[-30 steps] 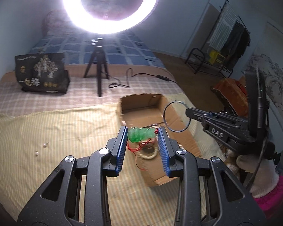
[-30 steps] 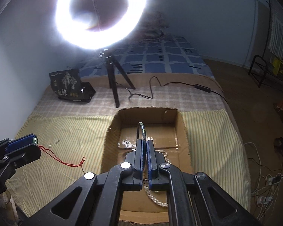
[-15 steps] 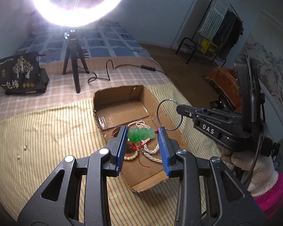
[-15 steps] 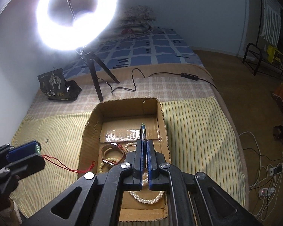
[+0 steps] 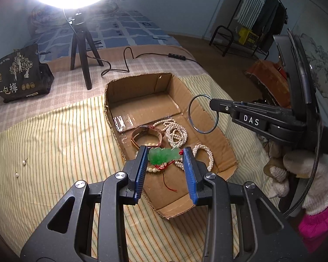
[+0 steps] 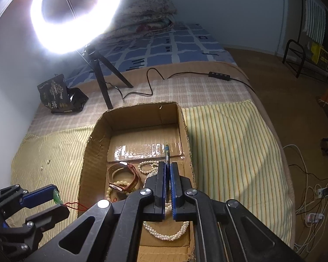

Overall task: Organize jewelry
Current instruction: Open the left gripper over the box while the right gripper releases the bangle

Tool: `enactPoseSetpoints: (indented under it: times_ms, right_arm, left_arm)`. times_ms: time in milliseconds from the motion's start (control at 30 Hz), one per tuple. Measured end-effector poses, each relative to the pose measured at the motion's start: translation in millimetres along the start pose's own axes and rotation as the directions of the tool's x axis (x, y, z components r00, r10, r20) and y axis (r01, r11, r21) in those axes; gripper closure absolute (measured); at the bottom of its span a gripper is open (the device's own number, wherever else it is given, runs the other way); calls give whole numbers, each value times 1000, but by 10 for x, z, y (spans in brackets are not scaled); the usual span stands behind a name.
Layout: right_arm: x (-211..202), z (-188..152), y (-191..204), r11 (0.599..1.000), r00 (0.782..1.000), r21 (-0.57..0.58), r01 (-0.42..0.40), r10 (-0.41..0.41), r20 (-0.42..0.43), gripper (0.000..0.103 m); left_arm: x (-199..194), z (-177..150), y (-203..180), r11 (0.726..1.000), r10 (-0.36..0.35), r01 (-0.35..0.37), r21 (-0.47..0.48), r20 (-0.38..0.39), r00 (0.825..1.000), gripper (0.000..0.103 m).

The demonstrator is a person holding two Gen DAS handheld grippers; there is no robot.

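Note:
My left gripper (image 5: pixel 165 156) is shut on a green jade pendant (image 5: pixel 164 155) whose red cord (image 5: pixel 167 180) trails down, held over the near part of an open cardboard box (image 5: pixel 227 150). In the right wrist view the left gripper (image 6: pixel 56 200) sits at lower left with the pendant (image 6: pixel 57 197) between its jaws. My right gripper (image 6: pixel 168 170) is shut on a thin dark bangle (image 6: pixel 167 152), seen edge-on over the box (image 6: pixel 94 152). The bangle (image 5: pixel 203 114) shows as a ring at the right gripper (image 5: pixel 214 103). Pearl strands (image 5: pixel 175 131) and a brown bracelet (image 5: pixel 147 135) lie in the box.
The box rests on a yellow striped cloth (image 5: pixel 54 142) over a bed. Two small pearl earrings (image 5: pixel 24 162) lie on the cloth at left. A ring light tripod (image 5: pixel 82 50), its cable (image 5: pixel 129 61) and a black snack bag (image 5: pixel 19 74) stand behind. A gloved hand (image 5: pixel 306 174) holds the right gripper.
Both grippers have come down and closer over the box, each keeping its hold. The box now looks larger, and its pearls and bracelet are in plain sight.

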State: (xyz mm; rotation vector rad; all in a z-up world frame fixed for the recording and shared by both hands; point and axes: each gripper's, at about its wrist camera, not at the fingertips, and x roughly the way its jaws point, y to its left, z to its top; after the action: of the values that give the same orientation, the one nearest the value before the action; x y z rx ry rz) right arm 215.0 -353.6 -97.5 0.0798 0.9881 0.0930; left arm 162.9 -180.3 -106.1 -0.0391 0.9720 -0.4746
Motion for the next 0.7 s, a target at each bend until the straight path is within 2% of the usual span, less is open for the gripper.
enactPoseSetpoints:
  times_ms: [267, 300, 333, 367, 400, 433, 467, 500, 533, 567, 600, 667, 700]
  right_arm:
    - [57, 1, 8, 1000, 1000, 0, -7, 7, -9, 101]
    - [58, 4, 7, 1000, 1000, 0, -8, 8, -9, 98]
    - [59, 4, 11, 1000, 1000, 0, -6, 6, -9, 94]
    - [58, 2, 13, 1000, 1000, 0, -5, 5, -9, 80]
    - [55, 1, 16, 1000, 1000, 0, -3, 3, -6, 72]
    - [49, -2, 20, 1000, 1000, -1, 4, -4, -2, 71]
    - [47, 0, 23, 1000, 1000, -1, 12, -12, -2, 66]
    - [42, 3, 24, 1000, 1000, -2, 22, -22, 1, 54]
    - [31, 10, 27, 1000, 999, -1, 31, -31, 8, 47]
    - [21, 17, 22, 999, 999, 0, 36, -36, 16, 36]
    - [-3, 21, 24, 999, 999, 1, 42, -42, 30, 29]
    - [-37, 40, 30, 999, 997, 3, 54, -54, 49, 22]
    - [-53, 50, 32, 998, 997, 4, 58, -58, 57, 17]
  left_arm:
    - [57, -4, 25, 1000, 18, -18, 1, -9, 1000, 70]
    - [60, 0, 24, 1000, 19, -19, -1, -10, 1000, 70]
    - [65, 2, 32, 1000, 22, -22, -4, -12, 1000, 70]
    - [67, 2, 37, 1000, 24, -24, -5, -12, 1000, 70]
    - [72, 2, 42, 1000, 29, -29, -5, -12, 1000, 70]
    - [82, 3, 45, 999, 34, -34, -4, -16, 999, 70]
    - [90, 2, 46, 999, 35, -36, -3, -20, 999, 67]
    - [92, 0, 47, 999, 36, -36, -1, -22, 999, 63]
    - [92, -3, 44, 999, 39, -39, 2, -20, 999, 55]
    - [84, -6, 37, 999, 46, -46, 5, -16, 999, 47]
    - [74, -9, 31, 999, 52, -52, 8, -10, 999, 43]
    - [59, -3, 27, 998, 61, -61, 11, -3, 998, 34]
    - [50, -1, 30, 998, 64, -64, 10, 1, 998, 33]
